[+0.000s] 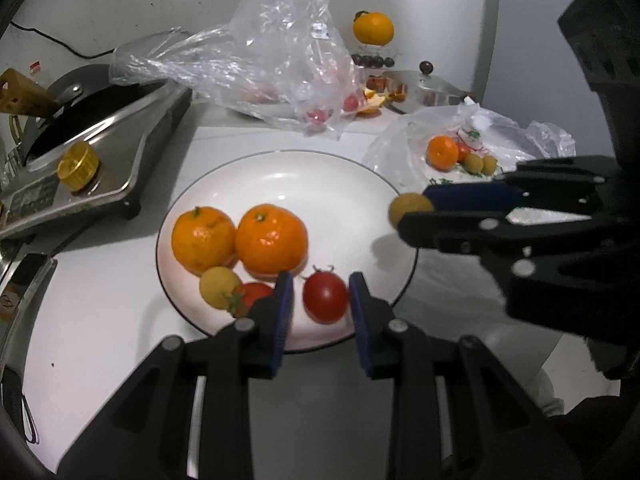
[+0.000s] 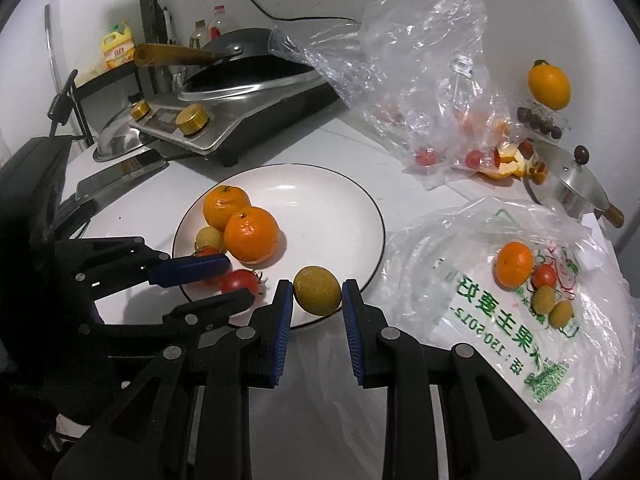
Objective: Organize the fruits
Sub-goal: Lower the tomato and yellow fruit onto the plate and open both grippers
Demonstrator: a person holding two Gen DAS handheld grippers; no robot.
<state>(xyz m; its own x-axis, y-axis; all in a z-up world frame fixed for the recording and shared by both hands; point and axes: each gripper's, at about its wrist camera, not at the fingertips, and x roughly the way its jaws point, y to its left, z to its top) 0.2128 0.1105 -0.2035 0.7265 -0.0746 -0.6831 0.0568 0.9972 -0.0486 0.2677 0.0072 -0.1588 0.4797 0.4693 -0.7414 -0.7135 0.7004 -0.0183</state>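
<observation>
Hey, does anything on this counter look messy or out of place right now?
Yes. Torn orange peel lies loose on the counter beside the clear plastic bag, by the steel pot lid. Two cherry tomatoes sit in that crumpled bag. The fruit on the plate looks tidy.

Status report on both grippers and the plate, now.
Right gripper shut on yellow-green fruit, over plate rim. Left gripper astride red tomato, fingers clear. Nothing blocking.

The left gripper [image 1: 322, 292] reaches up from the bottom centre of its own view, jaws slightly parted. The right gripper [image 2: 316, 292], entering the left view from the right edge, is clamped with both pads pressing inward.
</observation>
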